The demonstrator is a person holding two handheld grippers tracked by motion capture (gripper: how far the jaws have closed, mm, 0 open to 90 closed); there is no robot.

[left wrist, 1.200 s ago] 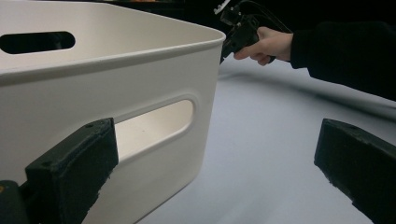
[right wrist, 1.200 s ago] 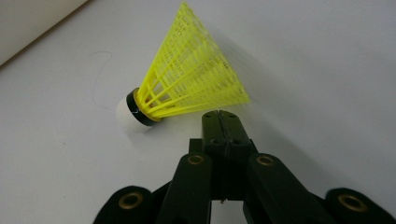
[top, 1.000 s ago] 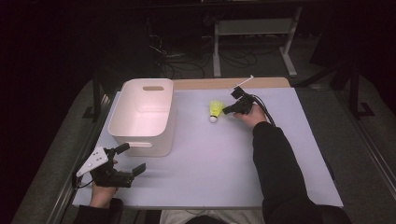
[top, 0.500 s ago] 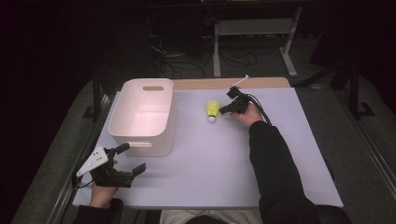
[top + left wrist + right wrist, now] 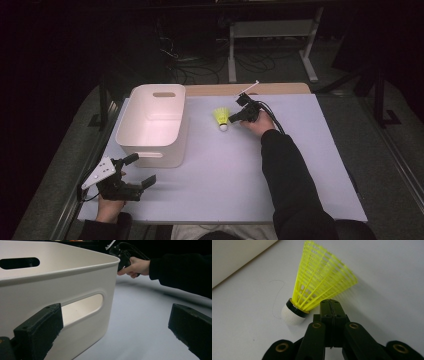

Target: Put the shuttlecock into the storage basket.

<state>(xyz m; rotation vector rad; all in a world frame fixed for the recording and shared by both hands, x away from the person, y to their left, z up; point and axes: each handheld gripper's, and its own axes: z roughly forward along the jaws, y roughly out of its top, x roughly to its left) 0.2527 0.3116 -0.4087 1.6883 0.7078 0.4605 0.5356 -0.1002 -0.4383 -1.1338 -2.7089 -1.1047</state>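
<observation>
A yellow shuttlecock [image 5: 221, 118] with a white cork [image 5: 291, 315] is at the far middle of the lilac table [image 5: 225, 170], cork low and skirt tilted up. My right gripper [image 5: 231, 119] is shut, its jaws [image 5: 329, 304] pressed together on the lower edge of the shuttlecock's skirt [image 5: 322, 282]. To its left stands a white bin [image 5: 150, 154] with handle slots. My left gripper [image 5: 142, 169] rests near the table's front left, just in front of the bin's near corner [image 5: 75, 282], jaws wide open with nothing between them [image 5: 115, 325].
The bin is empty inside. A wooden strip [image 5: 280, 89] runs along the table's far edge. Beyond it, on the dark floor, are cables and a white frame [image 5: 270, 30]. A person's right sleeve [image 5: 290, 180] lies across the table's right middle.
The right gripper and the shuttlecock have shifted a little to the left, toward the bin. The left gripper has stayed where it was.
</observation>
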